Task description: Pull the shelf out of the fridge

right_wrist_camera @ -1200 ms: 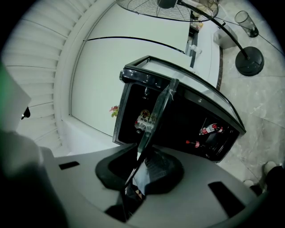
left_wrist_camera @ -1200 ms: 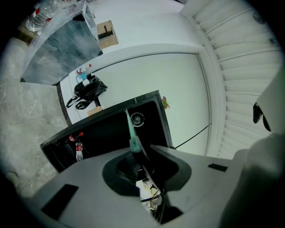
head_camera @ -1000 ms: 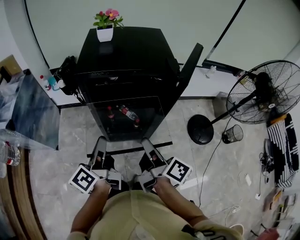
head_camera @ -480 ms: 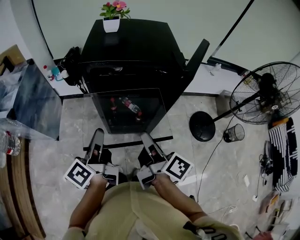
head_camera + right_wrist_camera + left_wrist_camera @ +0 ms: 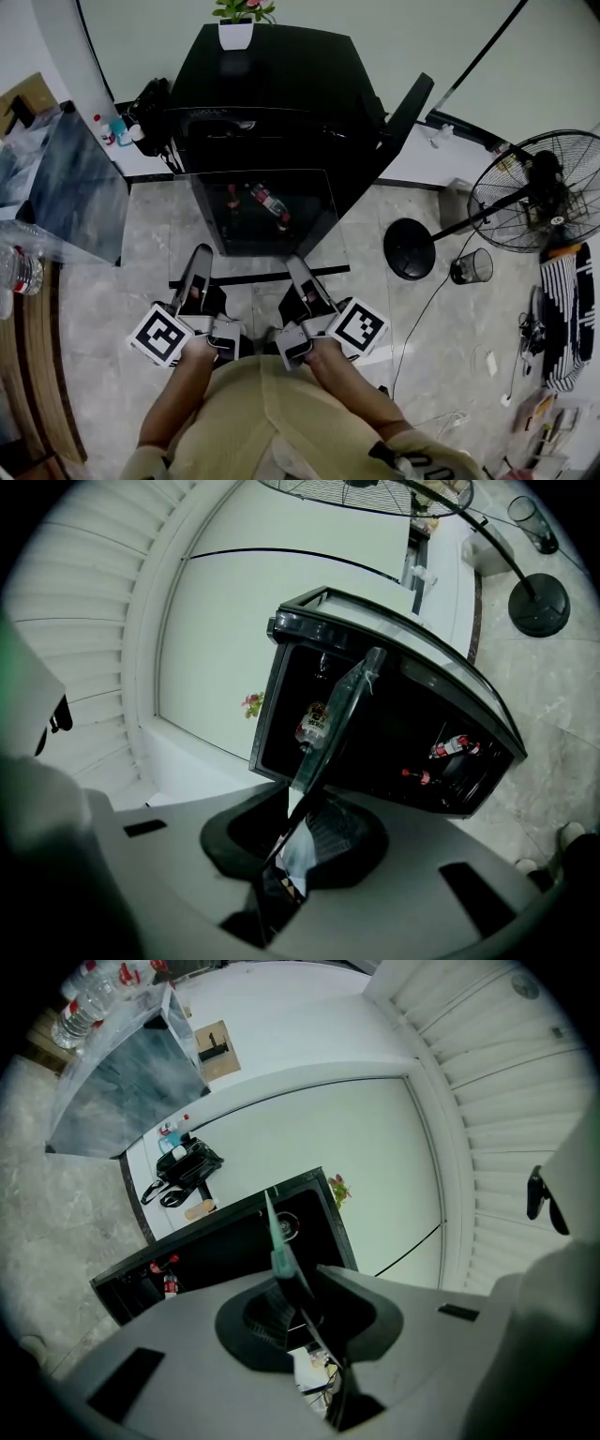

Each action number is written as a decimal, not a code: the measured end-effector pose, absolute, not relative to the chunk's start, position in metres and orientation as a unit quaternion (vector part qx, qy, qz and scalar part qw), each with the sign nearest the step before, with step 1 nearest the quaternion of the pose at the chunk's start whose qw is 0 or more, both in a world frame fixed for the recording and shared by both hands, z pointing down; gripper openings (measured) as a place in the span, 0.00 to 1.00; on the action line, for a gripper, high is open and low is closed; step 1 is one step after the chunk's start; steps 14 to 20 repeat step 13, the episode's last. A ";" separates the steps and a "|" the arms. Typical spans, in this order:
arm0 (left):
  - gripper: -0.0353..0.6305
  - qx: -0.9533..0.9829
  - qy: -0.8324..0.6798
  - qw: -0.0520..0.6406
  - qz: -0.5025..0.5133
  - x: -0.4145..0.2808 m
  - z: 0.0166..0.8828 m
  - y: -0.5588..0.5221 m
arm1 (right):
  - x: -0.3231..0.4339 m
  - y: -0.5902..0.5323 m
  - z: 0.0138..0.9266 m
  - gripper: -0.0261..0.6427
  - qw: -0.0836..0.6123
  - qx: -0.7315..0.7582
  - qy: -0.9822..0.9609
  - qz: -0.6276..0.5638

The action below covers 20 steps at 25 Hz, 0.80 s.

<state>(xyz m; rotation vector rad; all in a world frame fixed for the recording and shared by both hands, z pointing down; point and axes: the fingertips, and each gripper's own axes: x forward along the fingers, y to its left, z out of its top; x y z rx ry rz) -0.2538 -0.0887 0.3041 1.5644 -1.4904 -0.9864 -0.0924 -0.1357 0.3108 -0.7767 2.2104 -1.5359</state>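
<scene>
A black fridge (image 5: 272, 84) stands with its door (image 5: 408, 112) swung open to the right. A clear glass shelf (image 5: 258, 277) with a dark front strip reaches out of it, level, towards me. My left gripper (image 5: 195, 279) is shut on the strip's left part and my right gripper (image 5: 298, 279) on its right part. In the left gripper view the glass shelf (image 5: 279, 1246) runs edge-on between the jaws of the left gripper (image 5: 292, 1309). The right gripper view shows the glass shelf (image 5: 339, 714) clamped in the right gripper (image 5: 302, 825) the same way. Bottles (image 5: 267, 202) lie inside the fridge under the glass.
A potted plant (image 5: 237, 23) sits on the fridge top. To the right stand a floor fan (image 5: 544, 192) with a round base (image 5: 410, 248) and a small bin (image 5: 471, 267). A glass-topped table (image 5: 66, 187) and a water bottle (image 5: 19, 272) are at the left.
The head view has drifted, so the fridge sits a bit higher and further right in frame. Both grippers keep their hold on the shelf's front edge and have hardly moved.
</scene>
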 end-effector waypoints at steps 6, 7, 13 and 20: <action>0.15 0.608 -0.583 0.375 -0.386 -0.253 0.308 -0.093 | -0.092 -0.140 0.317 0.14 0.163 -0.275 0.774 -0.546; 0.15 0.608 -0.583 0.376 -0.385 -0.253 0.309 -0.094 | -0.091 -0.141 0.318 0.14 0.163 -0.277 0.773 -0.548; 0.15 0.608 -0.584 0.379 -0.382 -0.255 0.311 -0.099 | -0.094 -0.146 0.319 0.14 0.166 -0.273 0.773 -0.549; 0.15 0.608 -0.584 0.379 -0.382 -0.255 0.311 -0.099 | -0.094 -0.146 0.319 0.14 0.166 -0.273 0.773 -0.549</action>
